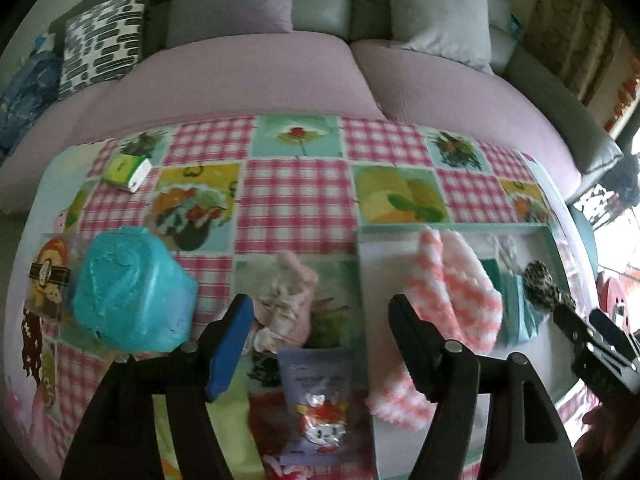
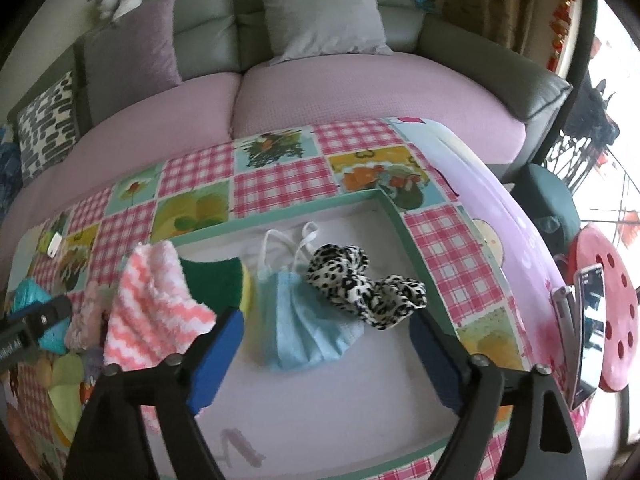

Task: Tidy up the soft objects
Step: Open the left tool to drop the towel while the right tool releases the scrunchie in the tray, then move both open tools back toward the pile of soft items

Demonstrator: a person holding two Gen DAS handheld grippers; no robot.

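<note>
A shallow white tray with a green rim (image 2: 280,204) lies on the patchwork tablecloth. In it are a blue face mask (image 2: 304,320), a leopard-print scrunchie (image 2: 360,284) and a green and yellow sponge (image 2: 216,280). A pink and white striped fuzzy sock (image 1: 452,292) hangs over the tray's left edge. My right gripper (image 2: 326,354) is open just above the mask, with nothing between its pads. My left gripper (image 1: 320,340) is open over a pale pink sock (image 1: 292,292) on the cloth left of the tray, without touching it.
A teal plastic lump (image 1: 132,292) and a small green box (image 1: 128,168) lie at the left of the table. A printed pouch (image 1: 320,400) lies near the front edge. Behind the table is a sofa (image 2: 320,92) with cushions. A phone (image 2: 588,332) stands against a red stool (image 2: 616,312) on the right.
</note>
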